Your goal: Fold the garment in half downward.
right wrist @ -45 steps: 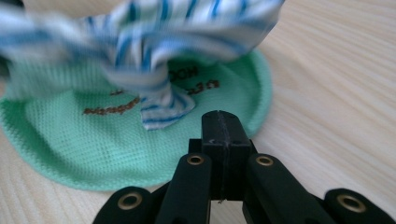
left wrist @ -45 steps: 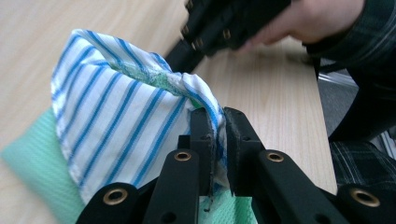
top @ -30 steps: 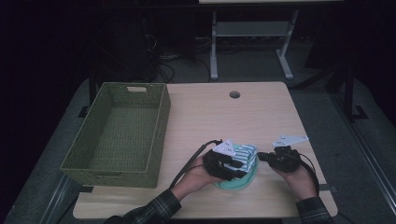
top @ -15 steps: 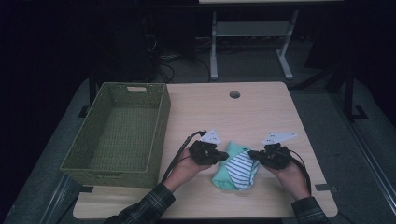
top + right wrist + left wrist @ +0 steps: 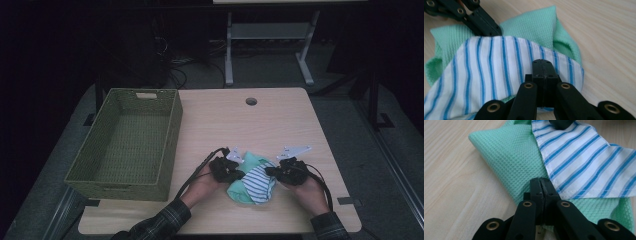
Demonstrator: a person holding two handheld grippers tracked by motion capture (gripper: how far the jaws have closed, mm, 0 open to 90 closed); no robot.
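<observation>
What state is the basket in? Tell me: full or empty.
Empty. The high view shows the green basket with its bare woven floor in sight; the cloths lie on the table beside it.

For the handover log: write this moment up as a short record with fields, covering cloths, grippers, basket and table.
cloths: a green waffle cloth with a blue-striped white cloth lying over it
left gripper: jaws shut on the green waffle cloth's edge
right gripper: jaws shut on the blue-striped white cloth
basket: green woven, left side of the table, nothing in it
table: light wood, round hole near the far edge
</observation>
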